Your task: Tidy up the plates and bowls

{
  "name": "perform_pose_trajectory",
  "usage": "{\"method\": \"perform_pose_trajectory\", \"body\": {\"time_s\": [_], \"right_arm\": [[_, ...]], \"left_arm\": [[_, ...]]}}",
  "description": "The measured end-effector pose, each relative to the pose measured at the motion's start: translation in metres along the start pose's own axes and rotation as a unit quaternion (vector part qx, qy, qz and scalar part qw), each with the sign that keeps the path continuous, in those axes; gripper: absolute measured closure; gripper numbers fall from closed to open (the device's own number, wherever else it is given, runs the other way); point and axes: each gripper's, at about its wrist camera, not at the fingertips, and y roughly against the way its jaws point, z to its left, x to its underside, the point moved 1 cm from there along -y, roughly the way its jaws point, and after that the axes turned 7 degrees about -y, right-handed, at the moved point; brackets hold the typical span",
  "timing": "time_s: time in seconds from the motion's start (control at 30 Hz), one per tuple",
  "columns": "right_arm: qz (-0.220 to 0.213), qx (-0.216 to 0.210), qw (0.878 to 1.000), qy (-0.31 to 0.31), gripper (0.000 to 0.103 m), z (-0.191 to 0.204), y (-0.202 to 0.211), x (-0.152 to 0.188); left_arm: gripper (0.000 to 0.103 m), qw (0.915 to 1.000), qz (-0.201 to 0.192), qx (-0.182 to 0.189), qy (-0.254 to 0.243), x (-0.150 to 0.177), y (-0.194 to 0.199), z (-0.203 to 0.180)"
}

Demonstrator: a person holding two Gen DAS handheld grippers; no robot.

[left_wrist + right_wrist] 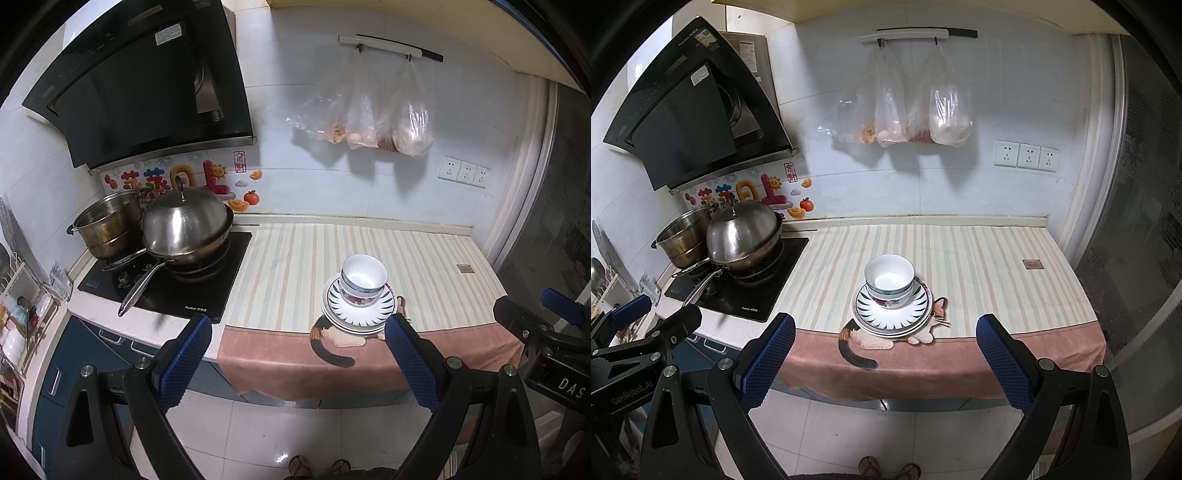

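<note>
On striped counter cloth [979,258] we logged stacked bowls [889,277] atop plates [892,314]; left gripper [299,339], right gripper [886,339] gaped wide, empty.

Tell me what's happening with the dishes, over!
Left gripper open, right gripper open, both short of the counter. Bowls stacked on plates, on the striped cloth. Path clear.

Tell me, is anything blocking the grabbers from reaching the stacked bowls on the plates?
Nothing visible. The open left gripper and open right gripper hang off the counter edge; only bare striped cloth lies before the white stacked bowls on the black-patterned plates.
</note>
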Motion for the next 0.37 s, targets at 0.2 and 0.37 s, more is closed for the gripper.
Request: {"method": "perform_pose_trajectory", "body": {"time_s": [0.2,0.37], "right_arm": [[-0.001,-0.001,1.000,0.000,0.002,-0.0002,-0.0036,-0.0034],[0.001,-0.001,1.000,0.001,0.002,0.0008,-0.0042,-0.0042]], "left_arm": [[0.007,1.0000,-0.002,-0.001,0.000,-0.0005,-0.0011,-0.0008],[0.007,1.0000,-0.002,0.001,-0.002,-0.0027,-0.0042,-0.0020]]}}
